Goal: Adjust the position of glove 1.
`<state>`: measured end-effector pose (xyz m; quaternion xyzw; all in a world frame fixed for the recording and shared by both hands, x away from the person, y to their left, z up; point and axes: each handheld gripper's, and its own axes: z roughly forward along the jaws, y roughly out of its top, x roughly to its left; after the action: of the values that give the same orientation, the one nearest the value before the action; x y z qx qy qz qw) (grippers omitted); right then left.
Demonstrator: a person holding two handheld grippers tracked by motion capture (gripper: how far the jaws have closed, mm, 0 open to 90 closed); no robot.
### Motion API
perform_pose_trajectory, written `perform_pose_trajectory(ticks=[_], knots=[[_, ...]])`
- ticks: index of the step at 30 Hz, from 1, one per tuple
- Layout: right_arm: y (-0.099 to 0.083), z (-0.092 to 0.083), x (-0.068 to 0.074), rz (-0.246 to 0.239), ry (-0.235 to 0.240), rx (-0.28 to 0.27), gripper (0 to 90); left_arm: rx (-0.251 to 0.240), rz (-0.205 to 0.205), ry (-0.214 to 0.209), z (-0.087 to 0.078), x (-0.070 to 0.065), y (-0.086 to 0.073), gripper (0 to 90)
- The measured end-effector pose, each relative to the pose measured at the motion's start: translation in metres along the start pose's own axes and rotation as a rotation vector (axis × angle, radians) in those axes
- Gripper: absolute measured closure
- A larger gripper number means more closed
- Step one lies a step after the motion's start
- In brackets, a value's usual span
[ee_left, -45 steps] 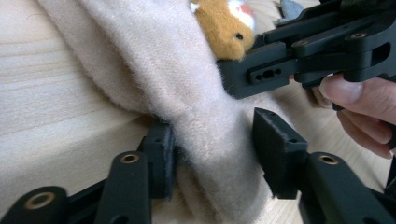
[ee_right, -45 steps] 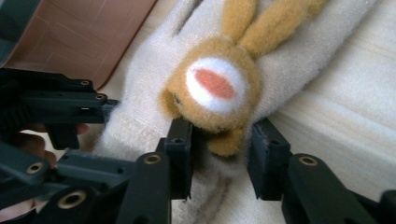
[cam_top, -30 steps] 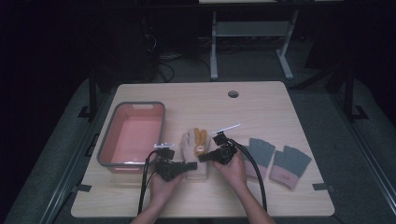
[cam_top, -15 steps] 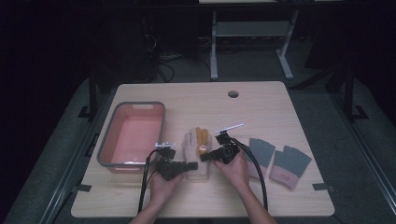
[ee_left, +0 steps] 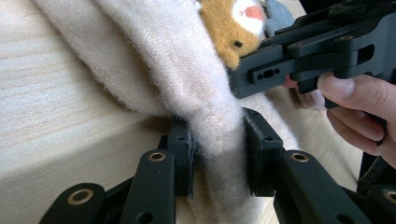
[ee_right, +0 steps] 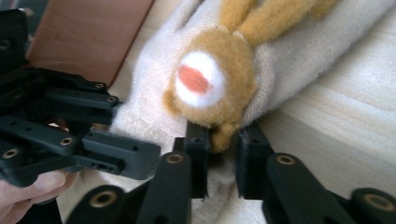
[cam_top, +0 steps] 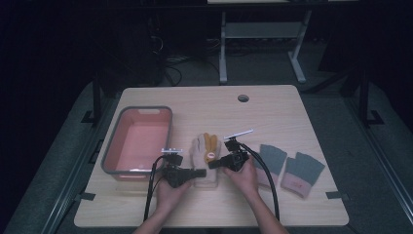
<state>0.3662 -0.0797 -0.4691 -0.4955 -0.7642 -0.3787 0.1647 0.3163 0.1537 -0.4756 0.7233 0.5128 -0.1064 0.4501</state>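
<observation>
A cream knitted glove (cam_top: 203,148) with a brown animal face (ee_right: 210,84) lies flat in the middle of the table. My left gripper (cam_top: 202,172) is shut on the glove's lower cream edge, and the fabric (ee_left: 154,60) is bunched between its pads (ee_left: 184,154). My right gripper (cam_top: 212,164) comes in from the right, just above the left one. Its jaws have just been closing, and they pinch the fabric below the brown face between the pads (ee_right: 200,154). In the left gripper view the right gripper (ee_left: 243,79) is close, tip to tip with the left one.
A pink tub with a grey rim (cam_top: 168,131) stands left of the glove. Two grey gloves with pink cuffs (cam_top: 270,161) (cam_top: 302,173) lie to the right. A cable hole (cam_top: 243,98) is near the table's far edge.
</observation>
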Motion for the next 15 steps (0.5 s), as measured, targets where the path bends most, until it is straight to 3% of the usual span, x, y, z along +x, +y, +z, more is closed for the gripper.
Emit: perform_pose_trajectory(ticks=[9,15], knots=[[0.002,-0.01,0.005,-0.021,0.022,-0.02,82.9,-0.014,0.001,-0.025,-0.004,-0.002,0.004,68.2],[0.003,-0.02,0.01,-0.035,0.023,-0.041,82.9,-0.023,0.023,-0.03,-0.009,-0.009,0.01,68.2]])
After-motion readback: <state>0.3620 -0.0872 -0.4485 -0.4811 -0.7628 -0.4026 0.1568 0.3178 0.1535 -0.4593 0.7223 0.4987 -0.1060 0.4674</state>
